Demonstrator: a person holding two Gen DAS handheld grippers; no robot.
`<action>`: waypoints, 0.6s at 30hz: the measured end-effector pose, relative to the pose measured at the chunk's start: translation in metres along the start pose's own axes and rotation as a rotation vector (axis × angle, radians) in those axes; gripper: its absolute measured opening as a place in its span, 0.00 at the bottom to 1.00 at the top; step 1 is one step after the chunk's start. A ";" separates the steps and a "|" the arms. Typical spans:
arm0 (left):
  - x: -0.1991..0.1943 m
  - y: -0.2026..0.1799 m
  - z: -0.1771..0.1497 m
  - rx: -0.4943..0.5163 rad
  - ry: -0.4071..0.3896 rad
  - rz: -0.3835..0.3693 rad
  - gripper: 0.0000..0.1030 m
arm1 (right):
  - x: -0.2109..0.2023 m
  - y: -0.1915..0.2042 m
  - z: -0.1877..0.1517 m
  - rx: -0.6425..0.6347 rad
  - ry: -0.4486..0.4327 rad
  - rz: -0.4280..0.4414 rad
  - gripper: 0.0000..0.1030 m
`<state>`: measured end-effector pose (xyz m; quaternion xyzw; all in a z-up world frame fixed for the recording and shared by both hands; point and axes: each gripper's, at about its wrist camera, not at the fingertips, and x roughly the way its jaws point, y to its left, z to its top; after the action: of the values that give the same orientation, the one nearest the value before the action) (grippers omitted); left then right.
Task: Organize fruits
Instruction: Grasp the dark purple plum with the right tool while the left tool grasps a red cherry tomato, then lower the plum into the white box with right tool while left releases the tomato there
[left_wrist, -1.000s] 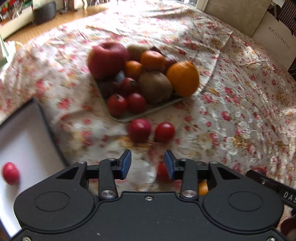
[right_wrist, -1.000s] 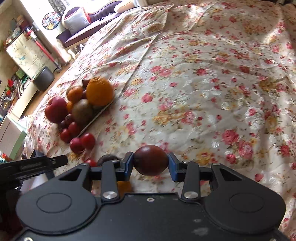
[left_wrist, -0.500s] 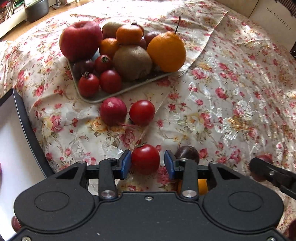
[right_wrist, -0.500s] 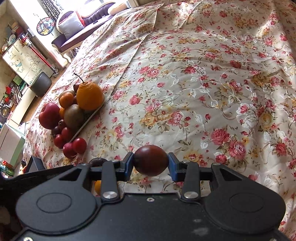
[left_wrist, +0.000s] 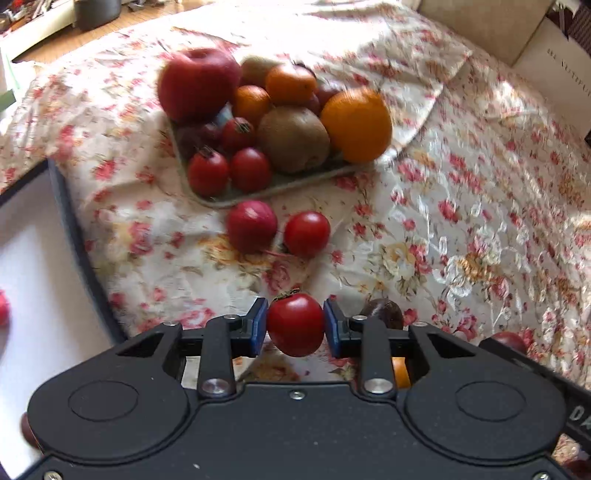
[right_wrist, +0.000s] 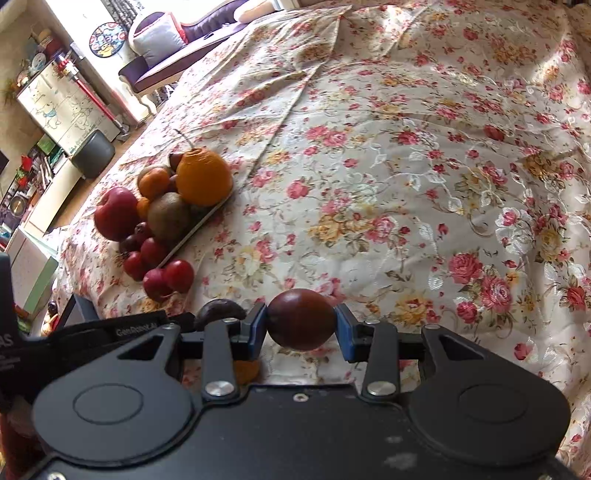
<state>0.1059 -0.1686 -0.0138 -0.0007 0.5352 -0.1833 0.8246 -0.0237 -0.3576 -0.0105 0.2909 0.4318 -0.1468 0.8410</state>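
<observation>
A small red round tomato (left_wrist: 295, 324) is clamped in the left claw (left_wrist: 295, 326), with the white dark-rimmed box (left_wrist: 55, 258) lying to its left, while a dark brownish-red round fruit (right_wrist: 301, 319) is clamped in the right claw (right_wrist: 301, 325).

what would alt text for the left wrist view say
The left hand-held gripper grips a red tomato between its blue pads above a floral cloth. Beyond it a tray holds an apple, an orange, a kiwi and small tomatoes.
</observation>
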 end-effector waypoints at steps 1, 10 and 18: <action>-0.007 0.004 0.000 -0.004 -0.010 0.003 0.39 | -0.002 0.004 -0.001 -0.008 -0.001 0.007 0.40; -0.072 0.065 0.000 -0.092 -0.069 0.052 0.39 | -0.012 0.058 -0.017 -0.126 0.044 0.112 0.40; -0.106 0.139 -0.011 -0.186 -0.088 0.168 0.40 | -0.001 0.131 -0.051 -0.274 0.157 0.172 0.40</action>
<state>0.1002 -0.0048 0.0477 -0.0406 0.5113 -0.0631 0.8561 0.0081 -0.2224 0.0147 0.2201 0.4857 0.0090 0.8459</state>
